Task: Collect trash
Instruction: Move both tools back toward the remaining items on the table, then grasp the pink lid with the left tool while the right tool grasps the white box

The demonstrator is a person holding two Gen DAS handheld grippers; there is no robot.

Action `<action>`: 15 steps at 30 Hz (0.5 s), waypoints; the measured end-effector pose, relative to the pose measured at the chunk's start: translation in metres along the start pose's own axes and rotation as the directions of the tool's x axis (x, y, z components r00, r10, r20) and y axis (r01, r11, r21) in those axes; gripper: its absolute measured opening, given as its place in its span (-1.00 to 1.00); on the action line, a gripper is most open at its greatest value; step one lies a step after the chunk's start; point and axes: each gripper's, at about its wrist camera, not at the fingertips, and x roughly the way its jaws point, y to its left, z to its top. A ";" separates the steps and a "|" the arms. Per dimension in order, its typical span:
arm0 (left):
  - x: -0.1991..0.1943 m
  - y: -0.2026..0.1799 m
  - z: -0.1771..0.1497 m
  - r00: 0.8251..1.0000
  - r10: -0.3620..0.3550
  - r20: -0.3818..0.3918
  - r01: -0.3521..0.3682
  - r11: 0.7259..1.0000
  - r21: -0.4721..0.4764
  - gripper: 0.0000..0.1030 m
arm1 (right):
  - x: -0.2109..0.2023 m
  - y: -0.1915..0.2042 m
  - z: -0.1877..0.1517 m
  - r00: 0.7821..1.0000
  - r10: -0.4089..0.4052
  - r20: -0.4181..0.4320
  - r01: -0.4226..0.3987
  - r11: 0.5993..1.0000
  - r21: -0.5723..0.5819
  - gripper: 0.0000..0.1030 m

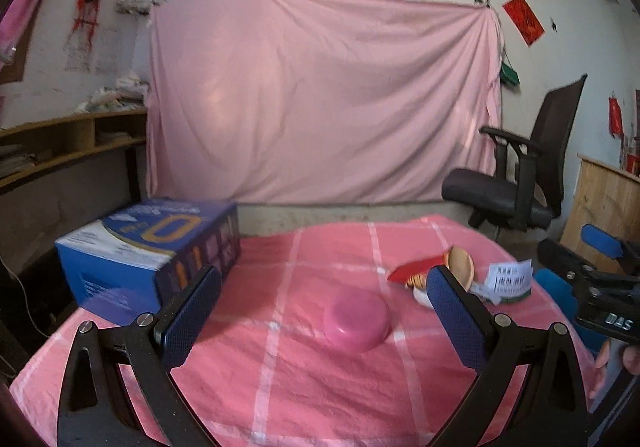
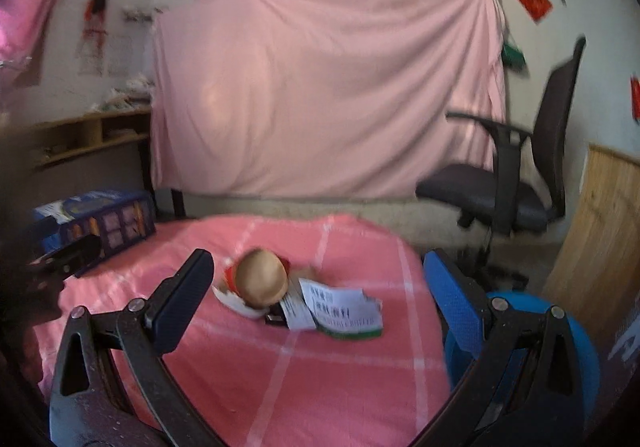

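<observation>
A pile of trash lies on the pink checked tablecloth point(image 1: 280, 347): a round brown lid point(image 2: 261, 282), a white and red wrapper point(image 2: 236, 301) and a torn white paper box with green edge point(image 2: 344, 311). It also shows in the left wrist view: the brown lid point(image 1: 461, 261) and the white box point(image 1: 510, 281). A pink upturned bowl point(image 1: 356, 321) sits mid-table. My left gripper point(image 1: 324, 319) is open and empty, just before the bowl. My right gripper point(image 2: 320, 307) is open and empty, its fingers either side of the trash pile, slightly short of it.
A blue carton point(image 1: 148, 251) stands at the table's far left. A blue bin point(image 2: 560, 347) sits beside the table's right edge. A black office chair point(image 2: 520, 183) stands behind right. A pink sheet point(image 1: 320, 99) hangs on the back wall. Wooden shelves point(image 1: 72, 143) at left.
</observation>
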 end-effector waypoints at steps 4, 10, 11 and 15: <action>0.022 0.000 -0.001 0.995 -0.014 -0.101 0.014 1.000 0.002 0.95 | 0.018 -0.009 -0.007 0.997 -0.009 -0.082 0.015 0.998 0.065 1.00; 0.048 -0.002 -0.004 0.977 -0.060 -0.207 0.059 0.998 -0.007 0.94 | 0.041 -0.017 -0.013 0.980 -0.038 -0.194 0.056 0.994 0.090 1.00; 0.053 -0.003 -0.004 0.973 -0.069 -0.220 0.069 0.998 -0.008 0.92 | 0.046 -0.019 -0.013 0.977 -0.041 -0.211 0.062 0.994 0.094 1.00; 0.071 -0.004 -0.003 0.954 -0.081 -0.288 0.080 0.997 -0.014 0.68 | 0.063 -0.024 -0.016 0.960 -0.034 -0.277 0.069 0.991 0.117 1.00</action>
